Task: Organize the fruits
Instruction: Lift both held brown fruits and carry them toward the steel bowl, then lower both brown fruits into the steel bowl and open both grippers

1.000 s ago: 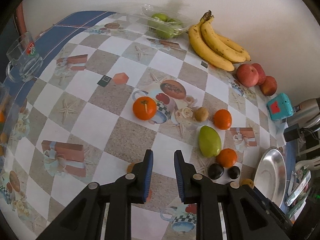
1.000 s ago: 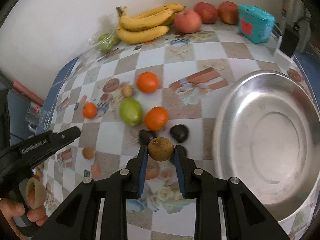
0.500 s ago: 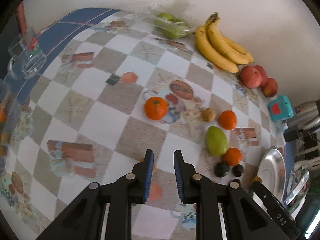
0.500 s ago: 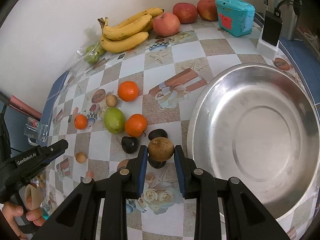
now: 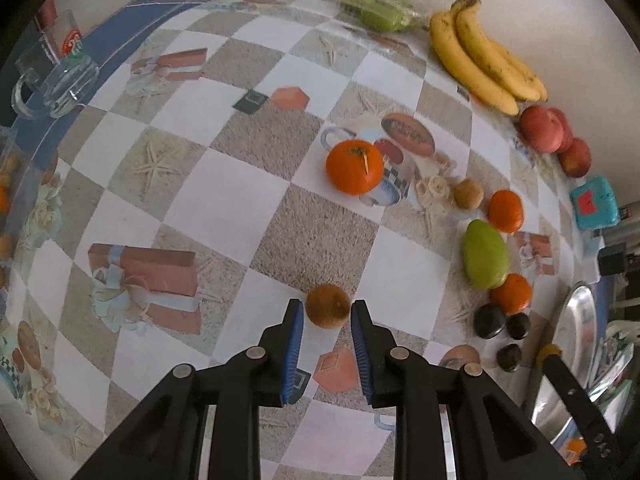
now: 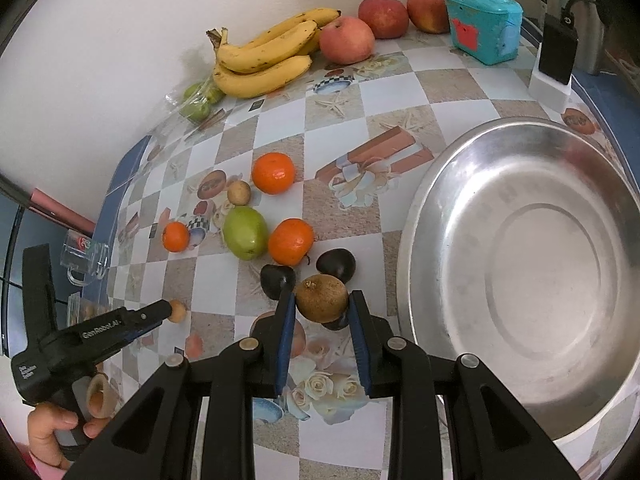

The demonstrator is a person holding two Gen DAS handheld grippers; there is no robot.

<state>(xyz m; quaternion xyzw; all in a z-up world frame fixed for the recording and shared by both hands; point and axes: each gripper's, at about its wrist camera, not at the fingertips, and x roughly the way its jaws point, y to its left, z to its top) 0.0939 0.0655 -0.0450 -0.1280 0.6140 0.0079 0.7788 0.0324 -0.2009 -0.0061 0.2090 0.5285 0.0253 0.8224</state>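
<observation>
My right gripper (image 6: 321, 307) is shut on a brown round fruit (image 6: 321, 298), held above the table just left of the steel bowl (image 6: 520, 264). My left gripper (image 5: 326, 312) is open, its blue pads either side of a small brown fruit (image 5: 328, 306) on the tablecloth; it shows in the right wrist view (image 6: 176, 311) too. Between them lie a green mango (image 6: 245, 232), three oranges (image 6: 291, 241), a small brown fruit (image 6: 239, 193) and dark fruits (image 6: 335, 265). Bananas (image 6: 264, 56) and red apples (image 6: 347, 39) line the wall.
A glass mug (image 5: 56, 76) stands at the table's left edge. A bag of green fruit (image 5: 372, 10) lies by the wall. A teal box (image 6: 482, 24) and a black charger (image 6: 556, 54) stand at the back right, behind the bowl.
My left gripper has moved forward and down, so the small brown fruit now sits between its pads. My right gripper has carried its brown fruit closer to the bowl.
</observation>
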